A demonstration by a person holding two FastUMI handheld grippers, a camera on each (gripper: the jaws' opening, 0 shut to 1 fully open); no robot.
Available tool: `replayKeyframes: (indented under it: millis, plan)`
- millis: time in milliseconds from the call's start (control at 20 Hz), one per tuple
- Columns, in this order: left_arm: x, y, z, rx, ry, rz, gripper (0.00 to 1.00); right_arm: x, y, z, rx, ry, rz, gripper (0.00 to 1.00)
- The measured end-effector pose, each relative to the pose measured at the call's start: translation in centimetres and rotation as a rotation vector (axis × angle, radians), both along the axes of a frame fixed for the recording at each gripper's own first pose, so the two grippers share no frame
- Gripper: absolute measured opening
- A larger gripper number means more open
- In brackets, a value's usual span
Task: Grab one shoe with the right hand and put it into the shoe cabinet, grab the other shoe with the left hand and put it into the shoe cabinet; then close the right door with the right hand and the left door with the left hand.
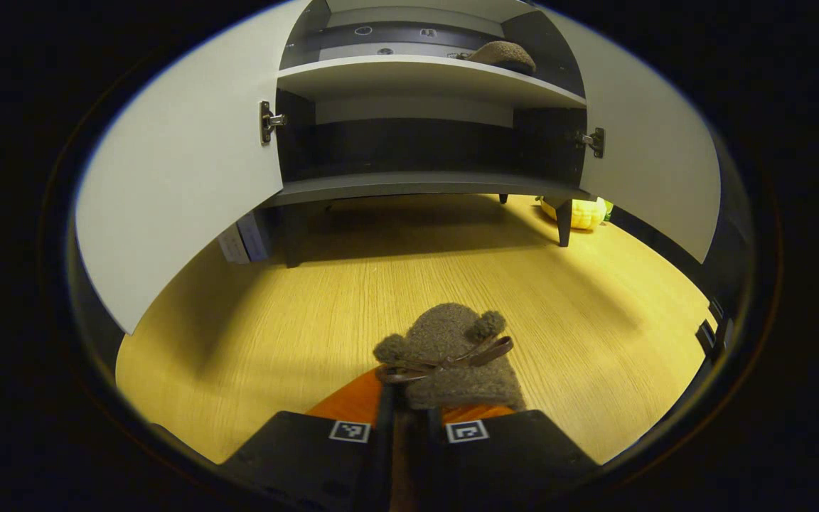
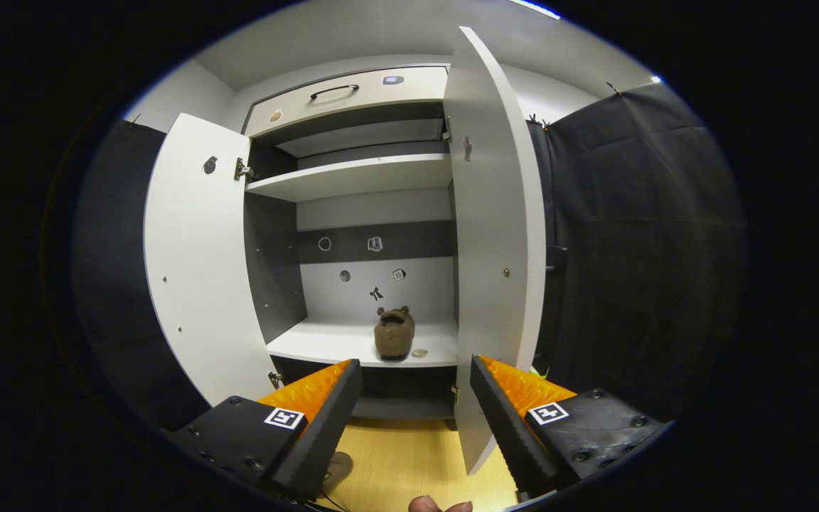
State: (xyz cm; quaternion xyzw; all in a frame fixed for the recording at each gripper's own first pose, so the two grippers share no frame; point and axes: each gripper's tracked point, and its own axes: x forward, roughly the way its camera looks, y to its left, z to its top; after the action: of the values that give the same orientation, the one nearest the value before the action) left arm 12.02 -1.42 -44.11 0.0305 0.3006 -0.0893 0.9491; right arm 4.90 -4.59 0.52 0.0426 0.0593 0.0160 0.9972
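Shoe cabinet (image 2: 352, 178) stands with both doors swung wide: the left door (image 2: 193, 284) and the right door (image 2: 495, 242) hang open in the right gripper view, baring white shelves and a dark back wall.

One brown fuzzy shoe (image 2: 394, 333) sits on a middle shelf (image 2: 310, 345), toward its right half, toe toward the back wall. The left gripper view shows the same shoe (image 1: 503, 55) from lower down, on that shelf near the right side.

The right gripper (image 2: 415, 412) hangs in front of the cabinet with its fingers spread wide apart and nothing between them.

The left gripper (image 1: 407, 427) is low over the wooden floor (image 1: 580, 299), well short of the cabinet. Its two fingers are drawn almost together on the rear edge of the second brown shoe (image 1: 452, 355), which has a ribbon bow and two small pompoms; the shoe sticks out ahead of the fingers, toe toward the cabinet. Whether it rests on the floor or is lifted clear, I cannot tell.

A yellow soft thing (image 1: 580, 213) lies on the floor by the cabinet's right leg.
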Motion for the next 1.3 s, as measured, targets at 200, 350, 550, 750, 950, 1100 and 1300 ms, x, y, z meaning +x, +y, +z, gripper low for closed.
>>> replayKeyframes:
  millis: [200, 350, 550, 750, 950, 1100, 1300]
  plan:
    - [-0.8, -0.3, 2.0, -0.039, 0.046, -0.011, 0.09, -0.5, -0.7, 0.0, 0.026, 0.011, 0.004, 0.98]
    - [-0.4, 0.6, 7.2, -0.014, -0.014, 0.031, 0.07, -1.0, -1.3, 0.2, 0.043, 0.017, 0.019, 0.99]
    - [-0.2, 0.7, 16.1, -0.028, -0.088, 0.092, 0.07, -1.8, -2.8, 0.1, 0.057, 0.030, 0.030, 0.99]
    - [1.4, -0.4, 25.3, -0.099, -0.149, 0.122, 0.07, -2.5, -5.0, -0.5, 0.057, 0.045, 0.021, 0.98]
    - [5.0, -0.9, 34.1, -0.132, -0.216, 0.160, 0.07, -3.0, -6.7, -0.8, 0.031, 0.041, 0.015, 0.98]
    - [8.4, -0.9, 39.2, -0.118, -0.267, 0.179, 0.07, -3.2, -8.1, -1.0, 0.003, 0.042, 0.013, 0.98]
    - [14.0, -1.1, 43.9, -0.076, -0.314, 0.179, 0.07, -2.7, -10.4, -1.8, 0.010, 0.051, -0.022, 0.98]
